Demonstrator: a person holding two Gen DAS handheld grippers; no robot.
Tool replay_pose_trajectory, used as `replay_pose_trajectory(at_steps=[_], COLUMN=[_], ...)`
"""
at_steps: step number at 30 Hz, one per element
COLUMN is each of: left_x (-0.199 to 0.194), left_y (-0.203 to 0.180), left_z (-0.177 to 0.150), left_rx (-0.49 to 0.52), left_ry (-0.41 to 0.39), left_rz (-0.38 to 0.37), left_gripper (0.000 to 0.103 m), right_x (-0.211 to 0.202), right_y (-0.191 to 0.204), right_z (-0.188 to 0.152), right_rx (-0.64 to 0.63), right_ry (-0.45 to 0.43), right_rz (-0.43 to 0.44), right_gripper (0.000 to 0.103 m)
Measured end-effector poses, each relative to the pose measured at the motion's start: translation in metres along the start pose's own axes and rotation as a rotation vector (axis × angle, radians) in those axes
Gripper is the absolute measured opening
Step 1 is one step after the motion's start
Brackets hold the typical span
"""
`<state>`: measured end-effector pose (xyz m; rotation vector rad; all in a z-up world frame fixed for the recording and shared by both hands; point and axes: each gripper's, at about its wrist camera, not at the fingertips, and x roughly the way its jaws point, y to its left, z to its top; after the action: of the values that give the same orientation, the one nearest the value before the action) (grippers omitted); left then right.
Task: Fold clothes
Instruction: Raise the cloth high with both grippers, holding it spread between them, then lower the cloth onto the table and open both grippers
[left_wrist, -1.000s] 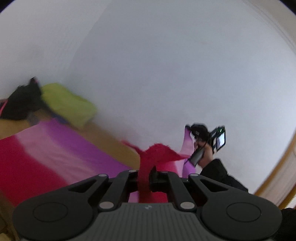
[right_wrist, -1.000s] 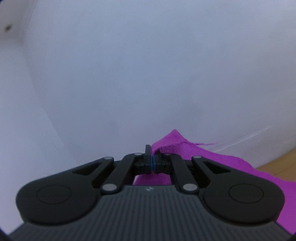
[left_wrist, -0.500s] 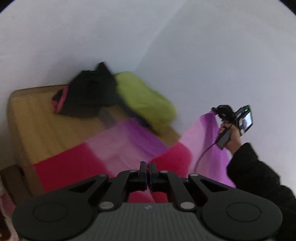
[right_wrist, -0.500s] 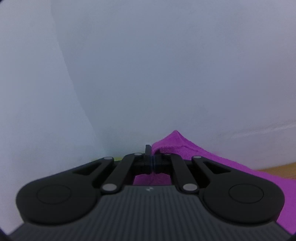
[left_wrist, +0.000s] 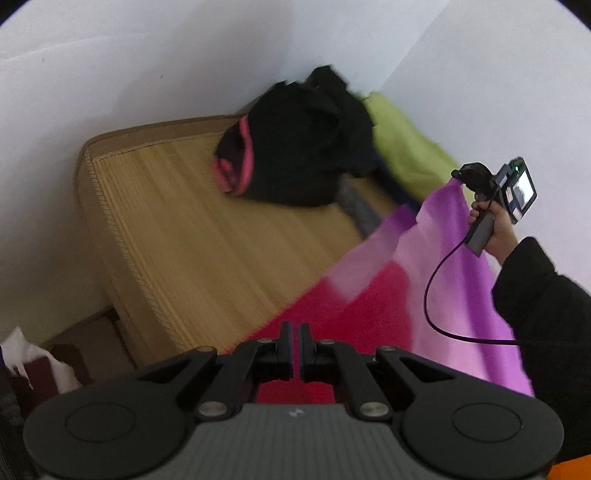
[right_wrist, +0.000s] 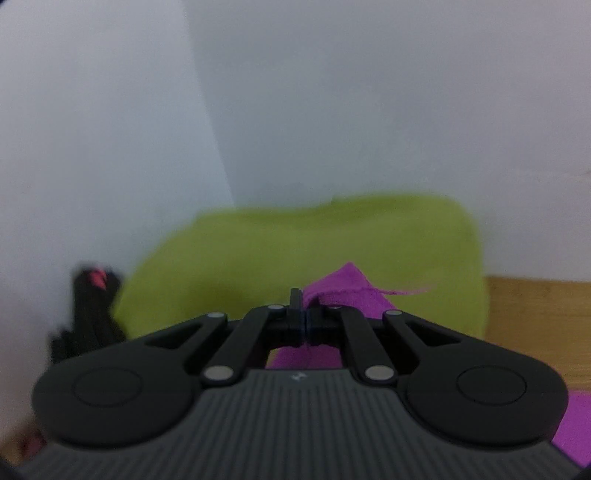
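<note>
Left gripper (left_wrist: 294, 345) pressed together, red end of cloth (left_wrist: 369, 310) seen just beyond and beneath fingers — grip on it cannot be told. Right gripper (right_wrist: 303, 314) pinched on purple corner of cloth, held up off bamboo-matted bed (left_wrist: 192, 229). Black garment (left_wrist: 299, 147) and green bundle (right_wrist: 295, 254) piled by wall corner.

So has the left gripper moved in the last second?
Yes. The left gripper has swung left and tipped down: the black clothes pile slid from far left to upper centre, and the mat's corner now shows.
</note>
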<state>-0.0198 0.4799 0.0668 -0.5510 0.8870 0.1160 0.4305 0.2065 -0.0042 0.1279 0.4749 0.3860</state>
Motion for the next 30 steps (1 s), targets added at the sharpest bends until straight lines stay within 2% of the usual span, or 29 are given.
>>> replay_pose_trajectory(at_steps=[2, 4, 6, 8, 10, 12, 14, 18, 21, 23, 26, 30], left_x=[0.014, 0.027, 0.036, 0.04, 0.042, 0.047, 0.058, 0.061, 0.052, 0.044, 0.025, 0.001], left_y=[0.008, 0.015, 0.016, 0.014, 0.01, 0.006, 0.002, -0.003, -0.007, -0.009, -0.01, -0.009], left_z=[0.001, 0.002, 0.003, 0.002, 0.0, -0.002, -0.007, -0.026, -0.042, -0.053, -0.073, -0.103], left_rx=[0.029, 0.051, 0.082, 0.123, 0.154, 0.177, 0.202, 0.259, 0.278, 0.291, 0.295, 0.29], left_ry=[0.025, 0.058, 0.077, 0.096, 0.119, 0.143, 0.156, 0.183, 0.194, 0.198, 0.196, 0.206], left_rz=[0.042, 0.051, 0.033, 0.002, -0.045, -0.088, -0.089, -0.016, 0.058, 0.121, 0.166, 0.201], left_gripper=[0.003, 0.003, 0.003, 0.011, 0.014, 0.022, 0.036, 0.043, 0.048, 0.05, 0.052, 0.053], right_x=[0.014, 0.031, 0.046, 0.054, 0.055, 0.044, 0.028, -0.024, -0.084, -0.135, -0.207, -0.277], right_y=[0.018, 0.028, 0.042, 0.053, 0.064, 0.069, 0.073, 0.082, 0.093, 0.103, 0.121, 0.147], right_z=[-0.02, -0.038, -0.06, -0.072, -0.077, -0.079, -0.073, -0.078, -0.097, -0.123, -0.167, -0.232], right_rx=[-0.037, -0.08, -0.142, -0.207, -0.272, -0.34, -0.377, -0.414, -0.519, -0.602, -0.708, -0.686], right_ry=[0.038, 0.068, 0.084, 0.094, 0.106, 0.136, 0.187, 0.263, 0.313, 0.361, 0.423, 0.446], right_rz=[-0.018, -0.036, -0.065, -0.104, -0.14, -0.154, -0.129, -0.043, 0.025, 0.131, 0.334, 0.563], right_gripper=[0.005, 0.005, 0.005, 0.006, 0.007, 0.019, 0.036, 0.036, 0.036, 0.036, 0.036, 0.036])
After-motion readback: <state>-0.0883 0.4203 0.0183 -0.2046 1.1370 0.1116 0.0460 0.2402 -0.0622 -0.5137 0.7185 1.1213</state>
